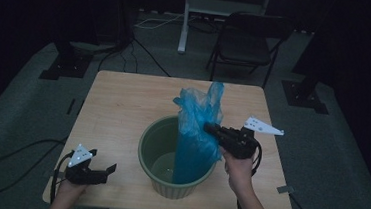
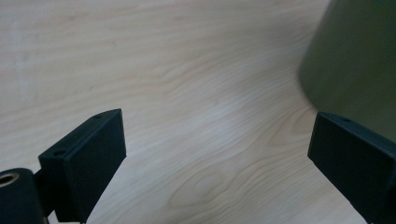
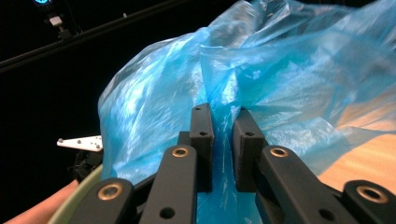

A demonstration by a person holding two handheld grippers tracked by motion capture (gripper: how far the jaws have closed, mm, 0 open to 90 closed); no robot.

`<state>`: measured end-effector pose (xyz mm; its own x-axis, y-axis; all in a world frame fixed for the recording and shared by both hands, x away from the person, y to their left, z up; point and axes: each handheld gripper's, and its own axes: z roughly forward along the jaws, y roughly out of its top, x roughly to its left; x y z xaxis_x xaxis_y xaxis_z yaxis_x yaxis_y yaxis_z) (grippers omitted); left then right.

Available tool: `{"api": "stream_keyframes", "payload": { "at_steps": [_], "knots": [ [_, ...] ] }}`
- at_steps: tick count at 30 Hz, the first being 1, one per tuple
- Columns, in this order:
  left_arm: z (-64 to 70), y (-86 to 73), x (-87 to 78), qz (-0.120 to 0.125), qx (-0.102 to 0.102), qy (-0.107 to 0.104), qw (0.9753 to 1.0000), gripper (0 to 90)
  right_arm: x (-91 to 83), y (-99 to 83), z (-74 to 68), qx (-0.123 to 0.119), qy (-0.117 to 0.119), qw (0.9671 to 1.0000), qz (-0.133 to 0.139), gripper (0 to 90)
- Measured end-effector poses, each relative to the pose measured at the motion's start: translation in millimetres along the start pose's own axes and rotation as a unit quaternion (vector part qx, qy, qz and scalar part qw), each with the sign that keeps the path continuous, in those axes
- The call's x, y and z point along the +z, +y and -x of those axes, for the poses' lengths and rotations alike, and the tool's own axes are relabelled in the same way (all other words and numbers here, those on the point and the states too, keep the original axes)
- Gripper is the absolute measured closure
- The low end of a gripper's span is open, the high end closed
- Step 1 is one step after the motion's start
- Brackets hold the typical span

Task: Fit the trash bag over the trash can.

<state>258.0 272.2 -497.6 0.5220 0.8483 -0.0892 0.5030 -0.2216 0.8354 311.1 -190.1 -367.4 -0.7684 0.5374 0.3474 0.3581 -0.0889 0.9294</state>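
Presently the right gripper [image 1: 210,128] pinches the blue plastic bag [image 1: 197,130] above the green bucket [image 1: 157,137]. Left gripper [image 1: 104,171] rests wide open near the table's [image 1: 118,104] front-left corner.

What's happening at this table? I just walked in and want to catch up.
A person is fitting a blue plastic bag into a green bin on the wooden table. The right claw is shut on the bag, holding it up so its lower part hangs inside the bin. The left claw is open and holds nothing, low over the table beside the bin.
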Motion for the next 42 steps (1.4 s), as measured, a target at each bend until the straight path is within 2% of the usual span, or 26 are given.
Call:
{"api": "stream_keyframes", "payload": {
  "at_steps": [4,8,9,10,12,16,18,20,21,22,26,27,28,33,34,36,37,38,39,40,41,42],
  "knots": [
    [6.2,33.4,-16.0,0.017,-0.015,-0.008,0.9997,4.8,1.4,13.7,-9.8,-0.029,-0.014,0.9995,0.006,85.0],
    [19.0,76.1,-35.1,0.032,-0.003,-0.012,0.9994,4.8,9.2,22.8,-20.7,-0.048,-0.036,0.9982,0.005,84.7],
    [19.0,76.1,-35.1,0.032,-0.003,-0.012,0.9994,4.8,9.2,22.8,-20.7,-0.048,-0.036,0.9982,0.005,84.7],
    [29.1,98.1,-43.2,0.042,0.005,-0.011,0.999,4.8,11.9,23.6,-23.1,-0.052,-0.036,0.998,0.001,84.0],
    [38.7,119.2,-47.8,0.051,0.011,-0.023,0.9984,4.9,18.9,22.4,-27.9,-0.054,-0.035,0.9979,-0.007,84.7],
    [59.9,157.9,-44.6,0.066,0.011,-0.04,0.9969,4.9,25.6,19.0,-31.0,-0.057,-0.036,0.9976,-0.018,88.7],
    [72.1,173.9,-39.3,0.069,0.006,-0.063,0.9956,5.0,27.9,17.0,-33.7,-0.061,-0.04,0.9971,-0.023,89.2],
    [84.0,186.4,-31.2,0.066,0.019,-0.08,0.9945,4.9,29.8,15.2,-36.3,-0.069,-0.043,0.9962,-0.03,89.2],
    [84.0,186.4,-31.2,0.066,0.019,-0.08,0.9945,4.9,29.8,15.2,-36.3,-0.069,-0.043,0.9962,-0.03,89.2],
    [91.2,194.5,-22.6,0.057,0.022,-0.097,0.9934,4.9,30.3,14.4,-37.4,-0.071,-0.045,0.996,-0.031,89.2],
    [98.0,206.8,-7.7,0.052,0.007,-0.135,0.9895,5.0,29.6,11.7,-38.8,-0.073,-0.04,0.9961,-0.03,89.1],
    [98.9,210.3,-5.8,0.063,0.009,-0.14,0.9881,9.6,29.4,11.1,-38.9,-0.075,-0.039,0.9959,-0.031,89.1],
    [99.4,213.5,-4.0,0.067,0.006,-0.142,0.9876,20.0,29.0,10.3,-39.0,-0.072,-0.036,0.9962,-0.032,89.0],
    [101.4,223.1,6.5,0.061,-0.005,-0.149,0.9869,20.2,28.4,8.7,-38.9,-0.07,-0.032,0.9966,-0.03,89.0],
    [102.4,225.0,14.4,0.05,-0.011,-0.168,0.9844,20.2,28.1,8.5,-39.1,-0.071,-0.032,0.9965,-0.029,89.0],
    [103.2,225.2,17.9,0.048,-0.008,-0.195,0.9796,41.2,27.3,7.3,-39.4,-0.07,-0.031,0.9966,-0.03,88.9],
    [103.9,225.3,18.9,0.048,-0.008,-0.192,0.9802,46.2,27.0,7.0,-39.2,-0.069,-0.031,0.9967,-0.029,88.9],
    [104.2,225.1,20.0,0.049,-0.006,-0.198,0.9791,52.6,26.6,6.8,-38.9,-0.068,-0.03,0.9968,-0.029,88.9],
    [104.2,225.1,20.0,0.049,-0.006,-0.198,0.9791,60.1,26.6,6.8,-38.9,-0.068,-0.03,0.9968,-0.029,88.9],
    [104.1,223.3,20.8,0.05,-0.004,-0.203,0.9778,60.1,26.0,6.4,-38.9,-0.067,-0.029,0.9969,-0.029,88.9],
    [104.7,222.7,20.5,0.051,0.0,-0.202,0.978,73.2,24.0,5.4,-39.3,-0.067,-0.028,0.997,-0.027,88.6],
    [105.9,221.2,19.6,0.058,0.011,-0.206,0.9767,76.0,23.4,5.1,-39.3,-0.066,-0.027,0.9971,-0.027,87.9]
  ]
}}
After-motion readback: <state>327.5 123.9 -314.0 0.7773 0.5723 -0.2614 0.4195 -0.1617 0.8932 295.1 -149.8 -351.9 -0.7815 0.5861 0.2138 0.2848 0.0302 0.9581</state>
